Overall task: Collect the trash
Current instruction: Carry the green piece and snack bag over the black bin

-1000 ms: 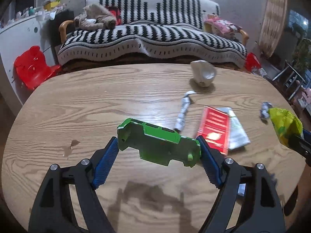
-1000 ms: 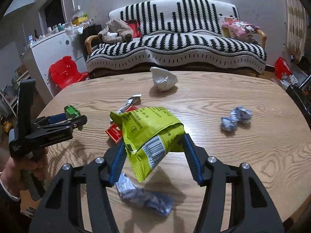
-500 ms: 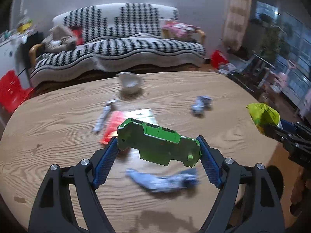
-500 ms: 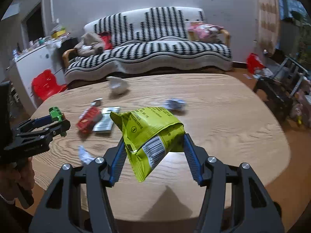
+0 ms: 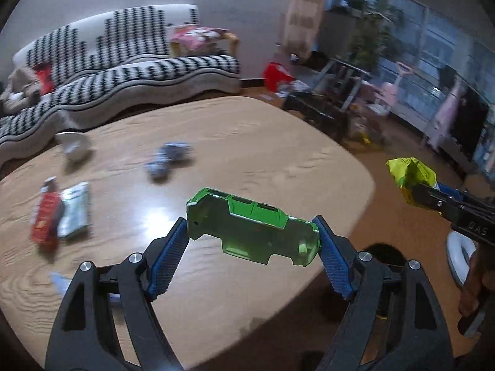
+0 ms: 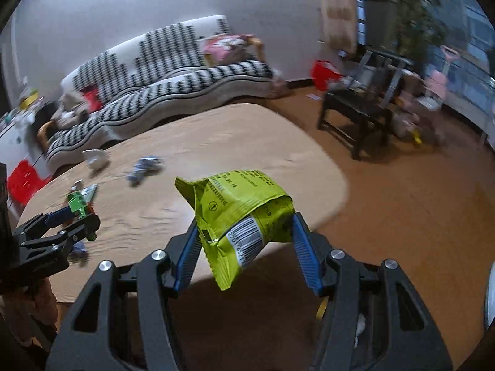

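Two pieces picked up so far, neither binned yet as far as I can see. The left tongs [image 5: 252, 236] are clamped on a green toy car shell [image 5: 252, 232], the right tongs [image 6: 244, 241] on a yellow-green snack bag [image 6: 239, 213], both held near the counter [image 5: 263, 142] edge. Left on the counter: one white crumpled wad [image 5: 74, 148], one blue-white crumpled wrapper [image 5: 168, 160], one red packet [image 5: 46, 216], one silver packet [image 5: 75, 210], plus a pale scrap [image 5: 60, 281] at the near edge (too blurry to name). So about five to go.
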Motion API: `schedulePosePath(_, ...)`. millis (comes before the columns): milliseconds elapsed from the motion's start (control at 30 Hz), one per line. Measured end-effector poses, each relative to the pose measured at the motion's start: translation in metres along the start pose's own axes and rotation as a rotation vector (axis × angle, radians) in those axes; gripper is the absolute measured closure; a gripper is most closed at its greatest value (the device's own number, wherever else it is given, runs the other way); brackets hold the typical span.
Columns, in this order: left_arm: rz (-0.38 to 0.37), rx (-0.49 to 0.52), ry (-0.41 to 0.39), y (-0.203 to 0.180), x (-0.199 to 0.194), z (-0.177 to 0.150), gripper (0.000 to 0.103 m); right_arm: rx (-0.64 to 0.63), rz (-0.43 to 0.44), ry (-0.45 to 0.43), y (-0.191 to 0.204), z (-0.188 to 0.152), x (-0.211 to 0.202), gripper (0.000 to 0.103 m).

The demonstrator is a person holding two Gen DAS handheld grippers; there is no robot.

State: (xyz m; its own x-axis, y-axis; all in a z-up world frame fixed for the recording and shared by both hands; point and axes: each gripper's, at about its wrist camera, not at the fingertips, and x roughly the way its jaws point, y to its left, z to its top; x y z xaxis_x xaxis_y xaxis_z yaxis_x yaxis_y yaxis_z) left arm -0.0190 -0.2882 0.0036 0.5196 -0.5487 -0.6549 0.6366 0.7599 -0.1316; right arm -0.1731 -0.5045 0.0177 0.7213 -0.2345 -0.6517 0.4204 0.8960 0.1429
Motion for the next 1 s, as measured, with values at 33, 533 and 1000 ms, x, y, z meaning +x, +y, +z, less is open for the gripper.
schedulePosePath(33, -0.018, 0.007, 0.003, -0.013, 0.004, -0.002, 0.024, 0.014, -0.012, 0.003, -0.011, -0.002, -0.002, 0.047)
schedulePosePath(533, -0.294, 0.189, 0.141, -0.208, 0.077, -0.05, 0.024, 0.328, -0.184, 0.162, -0.179, -0.069, -0.02, 0.047)
schedulePosePath(1000, -0.355, 0.248, 0.244, -0.266, 0.126, -0.081, 0.024, 0.426, -0.204, 0.236, -0.213, -0.086, -0.015, 0.046)
